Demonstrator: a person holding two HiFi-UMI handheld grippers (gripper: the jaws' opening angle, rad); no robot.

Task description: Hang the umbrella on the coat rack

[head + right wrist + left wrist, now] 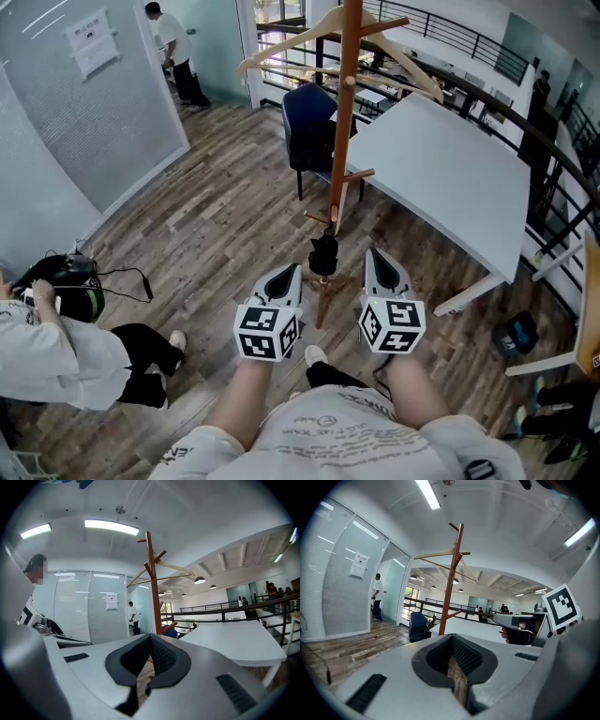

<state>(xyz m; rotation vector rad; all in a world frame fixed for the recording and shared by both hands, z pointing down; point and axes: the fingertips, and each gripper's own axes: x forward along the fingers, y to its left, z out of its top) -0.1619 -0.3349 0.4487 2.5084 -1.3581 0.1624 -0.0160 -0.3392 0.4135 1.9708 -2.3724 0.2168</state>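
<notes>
The wooden coat rack [343,112] stands in front of me, with a wooden hanger [319,33] near its top. A small black folded umbrella [323,254] hangs against the pole just under a low peg [318,220]. My left gripper [292,272] and right gripper [374,257] are held side by side just short of the umbrella, one on each side and apart from it. Both have their jaws together with nothing between them. In the left gripper view the rack [453,578] rises beyond the left gripper [457,679]; in the right gripper view the rack [153,588] rises beyond the right gripper [143,679].
A white table [450,169] stands right of the rack, and a dark blue chair [305,127] behind it. A person crouches at the lower left [56,352] beside a black bag [70,281]. Another person [173,47] stands far back by the glass wall. A railing [469,42] runs behind the table.
</notes>
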